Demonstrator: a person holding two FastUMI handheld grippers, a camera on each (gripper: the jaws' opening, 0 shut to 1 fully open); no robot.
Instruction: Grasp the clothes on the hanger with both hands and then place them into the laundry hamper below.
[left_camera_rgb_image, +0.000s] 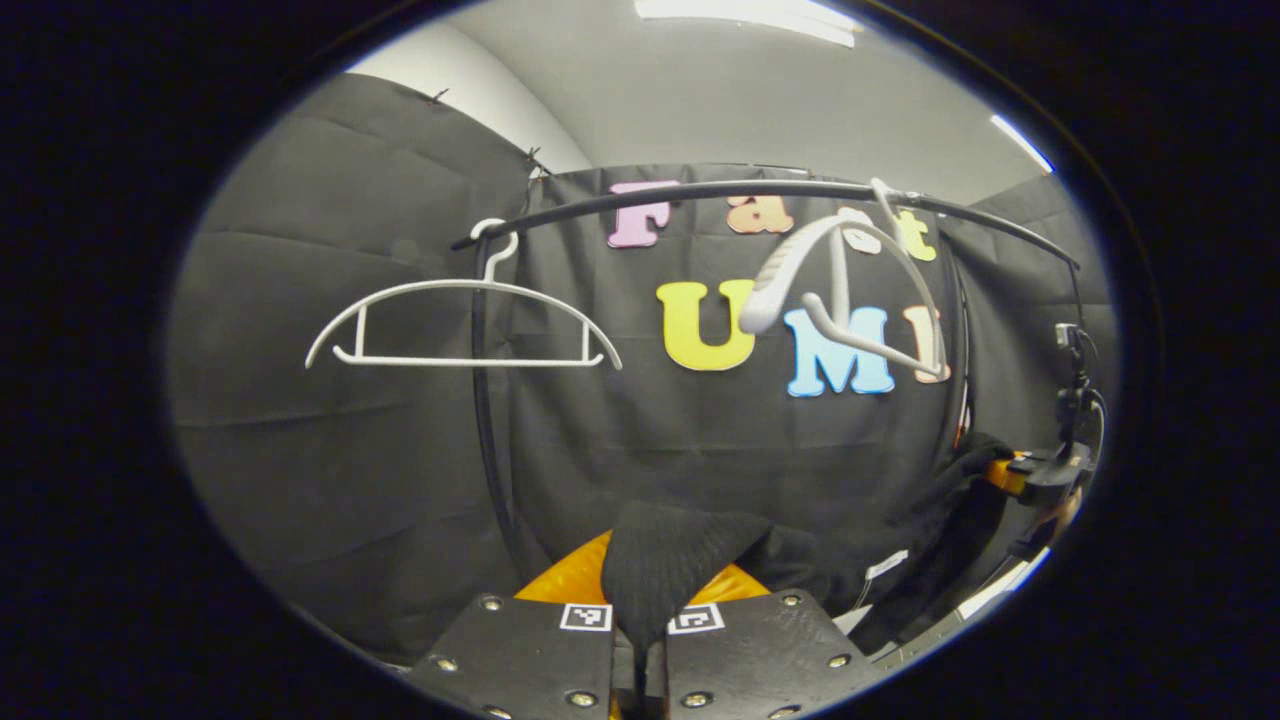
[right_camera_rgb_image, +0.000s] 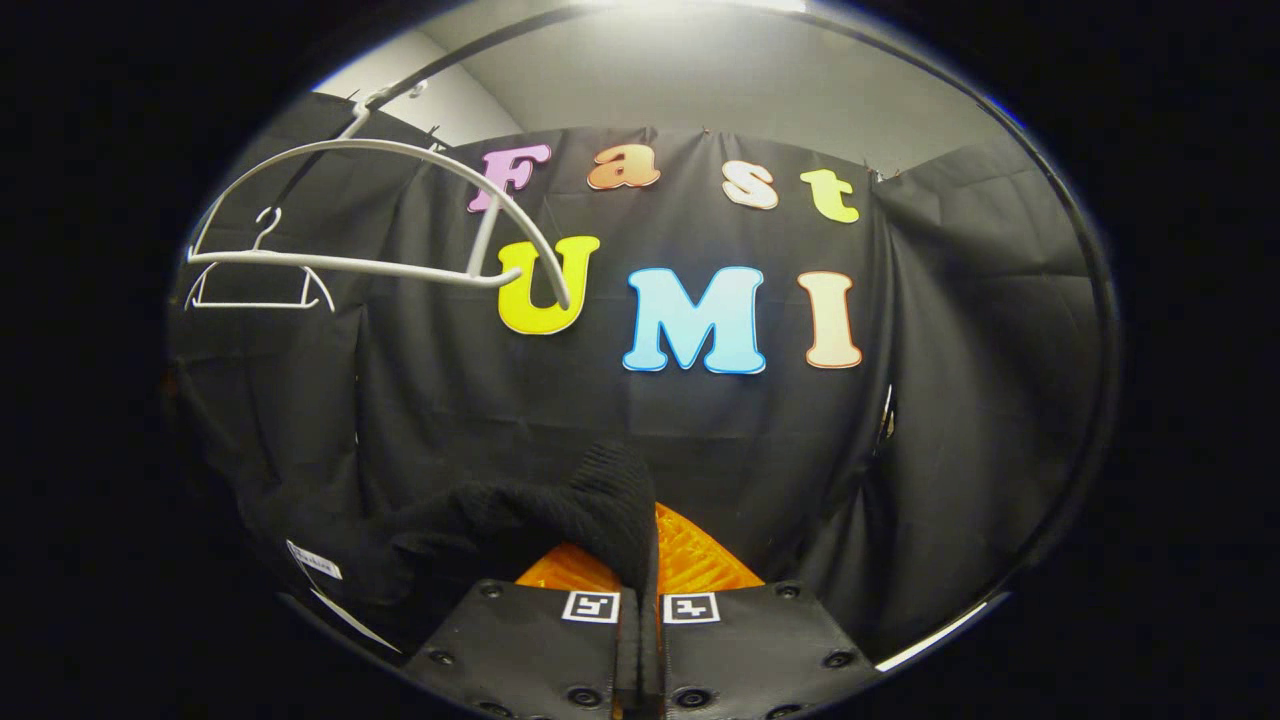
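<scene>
A black knitted garment (left_camera_rgb_image: 680, 560) hangs stretched between my two grippers, off its hanger. My left gripper (left_camera_rgb_image: 640, 640) is shut on one end of it, the cloth bunched between the fingers. In the left gripper view the garment runs right to the other gripper (left_camera_rgb_image: 1040, 475), held by a hand. My right gripper (right_camera_rgb_image: 640, 625) is shut on the other end of the garment (right_camera_rgb_image: 520, 530), which trails away to the left. A bare white hanger (left_camera_rgb_image: 850, 290) dangles tilted on the black rail (left_camera_rgb_image: 760, 190). The hamper is hidden.
A second bare white hanger (left_camera_rgb_image: 460, 325) hangs level farther left on the rail, beside the rack's black upright post (left_camera_rgb_image: 485, 430). Both hangers (right_camera_rgb_image: 380, 220) show at upper left in the right gripper view. Black cloth walls close in all around.
</scene>
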